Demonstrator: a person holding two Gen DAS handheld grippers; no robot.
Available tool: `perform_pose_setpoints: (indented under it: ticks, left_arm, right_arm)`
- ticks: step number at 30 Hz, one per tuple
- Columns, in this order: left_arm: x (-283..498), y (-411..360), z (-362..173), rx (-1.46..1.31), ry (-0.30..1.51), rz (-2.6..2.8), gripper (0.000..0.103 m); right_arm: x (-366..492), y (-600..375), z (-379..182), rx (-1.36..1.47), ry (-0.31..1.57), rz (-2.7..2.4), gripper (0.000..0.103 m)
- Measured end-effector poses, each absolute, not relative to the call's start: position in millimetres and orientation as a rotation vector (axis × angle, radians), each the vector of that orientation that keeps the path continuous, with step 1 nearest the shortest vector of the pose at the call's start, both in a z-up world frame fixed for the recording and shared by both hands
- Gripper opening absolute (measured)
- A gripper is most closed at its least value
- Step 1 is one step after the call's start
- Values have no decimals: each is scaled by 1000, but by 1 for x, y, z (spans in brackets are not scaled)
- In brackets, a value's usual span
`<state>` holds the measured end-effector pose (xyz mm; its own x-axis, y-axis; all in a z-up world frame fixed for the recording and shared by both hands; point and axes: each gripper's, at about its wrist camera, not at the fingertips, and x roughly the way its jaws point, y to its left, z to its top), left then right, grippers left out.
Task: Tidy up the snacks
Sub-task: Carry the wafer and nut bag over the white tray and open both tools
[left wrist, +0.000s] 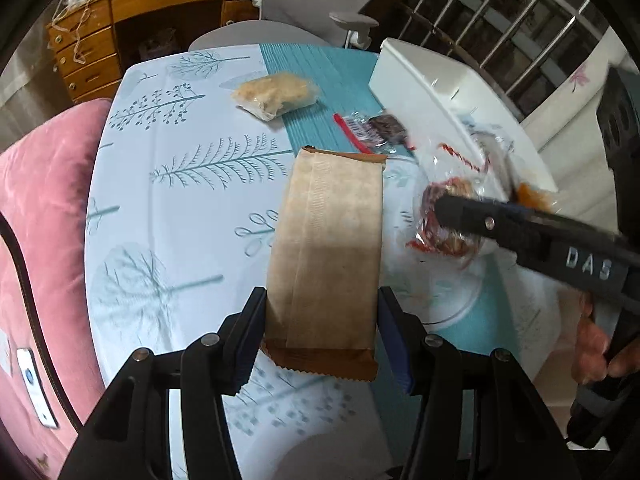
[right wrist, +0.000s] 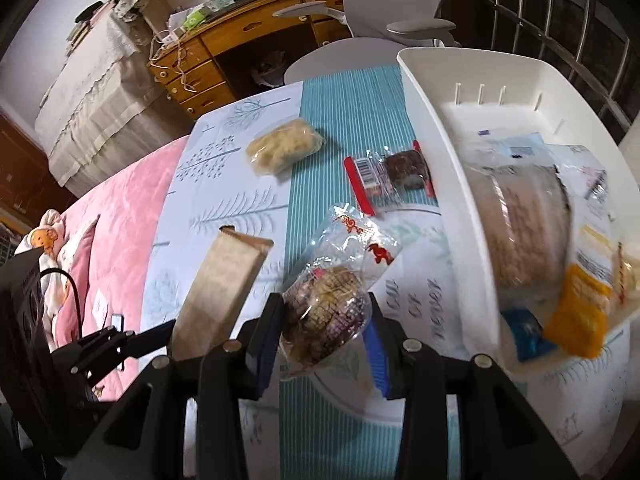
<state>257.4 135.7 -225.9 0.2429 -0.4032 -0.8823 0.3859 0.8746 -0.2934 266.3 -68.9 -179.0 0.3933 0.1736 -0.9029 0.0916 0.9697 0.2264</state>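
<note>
My left gripper [left wrist: 320, 332] is shut on a long brown paper snack pack [left wrist: 328, 248] and holds it above the table; the pack also shows in the right wrist view [right wrist: 220, 292]. My right gripper [right wrist: 326, 340] is shut on a clear-wrapped pastry snack [right wrist: 332, 296], lifted beside the white bin [right wrist: 448, 152]; the pastry shows in the left wrist view [left wrist: 448, 216]. The bin holds several packets. A pale crumbly snack bag [right wrist: 284, 146] and a red-edged dark snack pack [right wrist: 392, 176] lie on the table.
The table has a tree-print cloth [left wrist: 180, 200] with a teal striped runner [right wrist: 348, 112]. A pink bed [left wrist: 44, 208] is at the left. A white chair [right wrist: 360, 52] and a wooden desk [right wrist: 240, 40] stand behind the table.
</note>
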Motion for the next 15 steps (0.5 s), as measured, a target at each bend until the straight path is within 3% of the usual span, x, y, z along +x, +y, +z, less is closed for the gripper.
perform_pose_setpoints:
  ticks: [15]
  left_arm:
    - [214,64,-158,-35,1107,-464,53]
  right_arm:
    - [220,-141,-147,210,1113,219,39]
